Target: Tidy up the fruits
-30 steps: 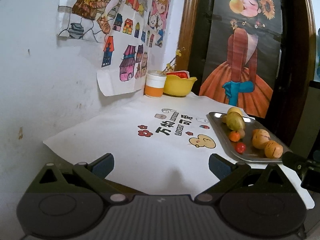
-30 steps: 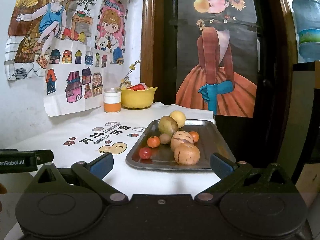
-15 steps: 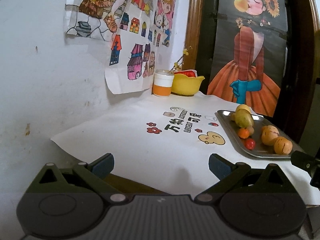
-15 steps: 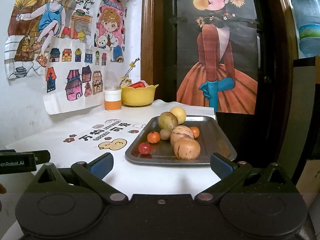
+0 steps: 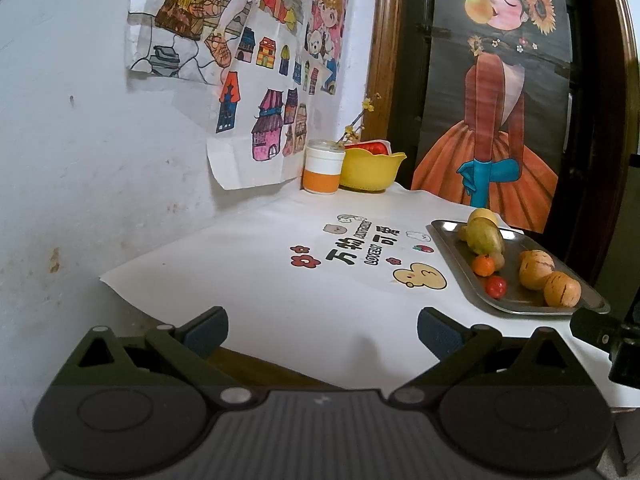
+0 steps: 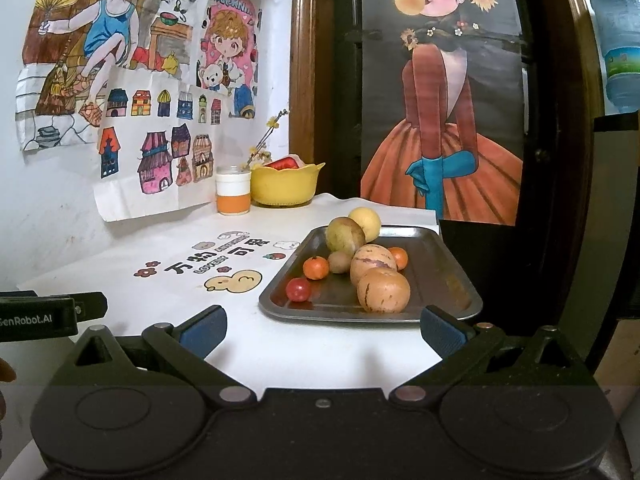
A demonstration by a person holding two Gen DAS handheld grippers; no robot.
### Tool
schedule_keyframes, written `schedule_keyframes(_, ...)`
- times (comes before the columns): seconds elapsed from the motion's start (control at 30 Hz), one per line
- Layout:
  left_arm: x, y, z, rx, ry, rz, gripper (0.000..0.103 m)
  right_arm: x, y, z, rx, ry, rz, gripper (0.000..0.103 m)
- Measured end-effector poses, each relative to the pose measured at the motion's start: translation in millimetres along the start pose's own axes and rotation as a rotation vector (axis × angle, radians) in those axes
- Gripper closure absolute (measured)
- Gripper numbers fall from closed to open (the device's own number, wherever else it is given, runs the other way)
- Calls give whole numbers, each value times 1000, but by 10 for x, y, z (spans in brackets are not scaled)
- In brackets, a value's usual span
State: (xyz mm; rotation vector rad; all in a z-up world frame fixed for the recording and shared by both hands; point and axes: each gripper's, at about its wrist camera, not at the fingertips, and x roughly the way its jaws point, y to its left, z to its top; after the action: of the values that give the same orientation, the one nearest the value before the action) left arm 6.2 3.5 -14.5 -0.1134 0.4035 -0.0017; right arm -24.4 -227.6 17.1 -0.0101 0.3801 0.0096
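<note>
Currently both grippers idle: left gripper [image 5: 322,326] and right gripper [image 6: 322,326] fingers spread, nothing held. Fruits lie on metal tray [image 6: 448,276]. Approach nearest speckled melon [image 6: 383,290] squarely; close gently, avoid nudging red tomato [image 6: 298,289].

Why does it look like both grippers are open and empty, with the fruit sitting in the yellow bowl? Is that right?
Partly. The left gripper and right gripper are both open and empty, but the fruit sits on the metal tray, as the right wrist view shows: the tomato, the mandarin and others. The yellow bowl stands at the back by the wall.
</note>
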Motion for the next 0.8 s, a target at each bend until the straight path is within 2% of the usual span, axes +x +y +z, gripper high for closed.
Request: schedule_keyframes(0.8, -19, -3, 16, 8, -1, 4, 0, 13, 17, -31, 2, 6, 1, 1)
